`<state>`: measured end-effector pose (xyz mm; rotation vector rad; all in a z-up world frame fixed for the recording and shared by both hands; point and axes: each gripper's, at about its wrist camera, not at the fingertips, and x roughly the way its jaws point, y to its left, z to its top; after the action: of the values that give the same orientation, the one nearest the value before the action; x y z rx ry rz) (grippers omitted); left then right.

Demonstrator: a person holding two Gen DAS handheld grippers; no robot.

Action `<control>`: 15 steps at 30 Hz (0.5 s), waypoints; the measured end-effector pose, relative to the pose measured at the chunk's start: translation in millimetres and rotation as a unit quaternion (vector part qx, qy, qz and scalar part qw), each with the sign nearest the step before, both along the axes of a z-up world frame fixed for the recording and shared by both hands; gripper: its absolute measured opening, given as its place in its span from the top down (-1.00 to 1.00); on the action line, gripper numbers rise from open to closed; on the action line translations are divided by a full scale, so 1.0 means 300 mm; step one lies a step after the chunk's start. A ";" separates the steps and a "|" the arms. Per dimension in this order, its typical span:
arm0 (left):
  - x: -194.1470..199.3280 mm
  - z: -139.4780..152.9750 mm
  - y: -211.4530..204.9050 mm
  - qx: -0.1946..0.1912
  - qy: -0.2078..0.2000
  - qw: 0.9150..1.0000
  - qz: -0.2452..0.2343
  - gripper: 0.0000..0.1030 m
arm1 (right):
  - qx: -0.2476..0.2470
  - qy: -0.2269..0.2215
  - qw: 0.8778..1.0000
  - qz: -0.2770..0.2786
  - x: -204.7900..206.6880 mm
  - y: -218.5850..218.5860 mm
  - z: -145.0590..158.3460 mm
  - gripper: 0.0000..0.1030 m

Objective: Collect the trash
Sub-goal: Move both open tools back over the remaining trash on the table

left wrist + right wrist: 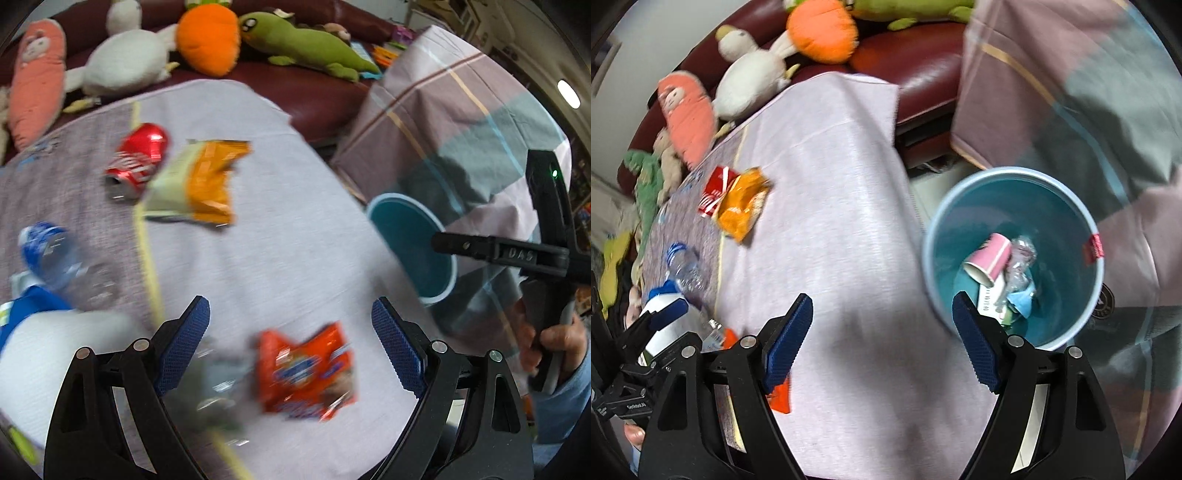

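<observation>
The interior of the teal bin [1015, 254] is exposed only in the right wrist view; in the left wrist view only part of its rim [410, 236] is seen, behind the edge of the worktop [295, 229]. A pink paper cup [988, 260], crumpled clear plastic [1021, 258] and scraps of paper are contained in the bin. The bin is placed beside the worktop, on the floor.

The left claw [291, 347] is spread wide, with nothing between its blue ribbed pads [184, 343]; an orange-red snack wrapper [306, 373] lies on the cloth below it. The right claw [882, 339] is likewise spread and empty, with one pad over the bin rim.

A red drink can [138, 162] lies on its side, touching a yellow-orange crinkled bag [199, 184]. A clear plastic bottle with a blue label [51, 254] lies near the left edge. The worktop is covered by a pale woven cloth. Plush toys [207, 40] are ranged on a dark red sofa [314, 96] behind.
</observation>
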<state>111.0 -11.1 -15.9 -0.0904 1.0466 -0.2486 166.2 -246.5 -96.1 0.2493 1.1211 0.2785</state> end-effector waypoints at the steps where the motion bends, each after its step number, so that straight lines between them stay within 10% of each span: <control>1: -0.016 0.008 0.024 0.008 -0.003 1.000 0.003 -0.74 | -0.001 -0.001 1.000 0.004 -0.003 0.014 0.004 -0.44; 15: -0.190 0.028 0.287 0.130 -0.031 0.990 0.040 -0.74 | -0.018 -0.001 0.997 0.076 -0.038 0.288 0.041 -0.44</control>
<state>53.9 75.1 -7.5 0.1108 1.0026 -0.0401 154.7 -160.1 -83.9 0.1318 1.1445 0.3934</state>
